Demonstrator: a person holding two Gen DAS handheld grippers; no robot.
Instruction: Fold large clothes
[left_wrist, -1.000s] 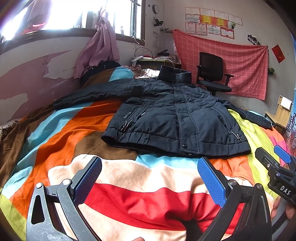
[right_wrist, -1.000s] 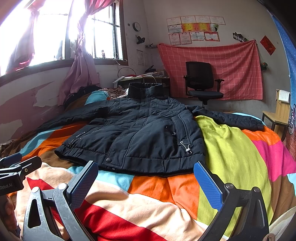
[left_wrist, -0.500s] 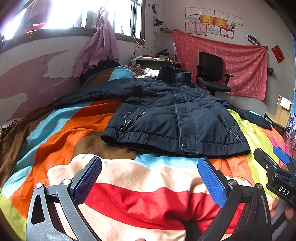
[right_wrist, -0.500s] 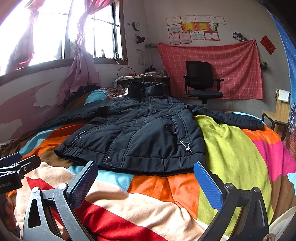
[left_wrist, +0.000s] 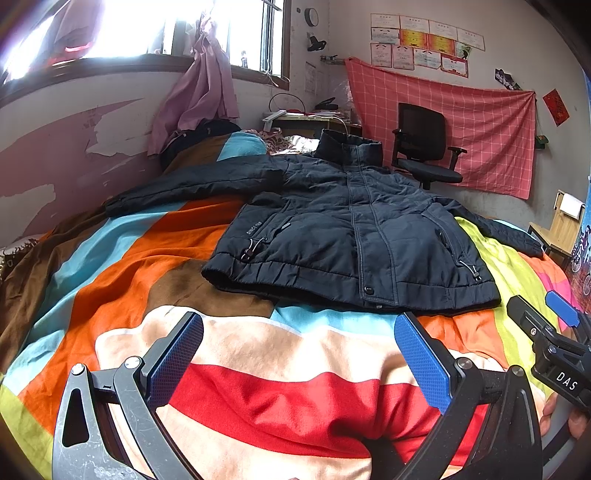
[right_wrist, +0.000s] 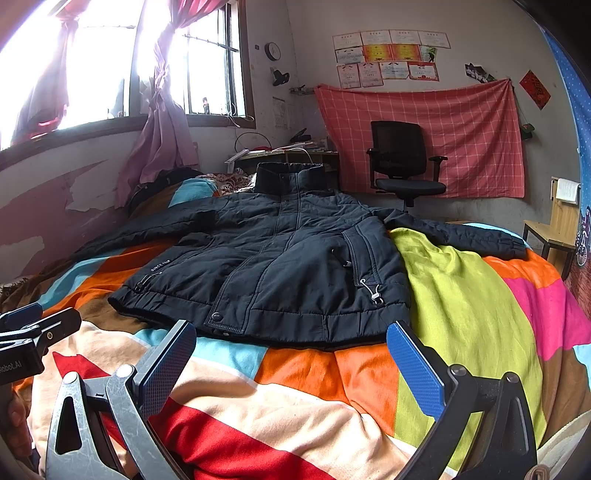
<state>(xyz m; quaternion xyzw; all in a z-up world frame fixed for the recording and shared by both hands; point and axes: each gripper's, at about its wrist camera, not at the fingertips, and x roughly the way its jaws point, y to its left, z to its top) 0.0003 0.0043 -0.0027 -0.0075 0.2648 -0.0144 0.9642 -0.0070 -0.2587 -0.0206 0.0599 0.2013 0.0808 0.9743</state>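
A dark navy padded jacket (left_wrist: 343, 229) (right_wrist: 280, 258) lies flat and zipped on the bed, collar toward the far end, both sleeves spread out to the sides. My left gripper (left_wrist: 299, 350) is open and empty, hovering over the blanket just short of the jacket's hem. My right gripper (right_wrist: 291, 354) is likewise open and empty, near the hem's right half. Each gripper shows at the edge of the other's view: the right gripper (left_wrist: 550, 332), the left gripper (right_wrist: 33, 332).
A striped multicolour blanket (left_wrist: 258, 369) (right_wrist: 461, 295) covers the bed. A peeling wall (left_wrist: 55, 155) and a window run along the left. A black office chair (right_wrist: 402, 166), a desk, a pink checked cloth and a wooden stool (right_wrist: 554, 229) stand beyond the bed.
Both views have shifted very slightly. The jacket lies unmoved and both grippers stay open.
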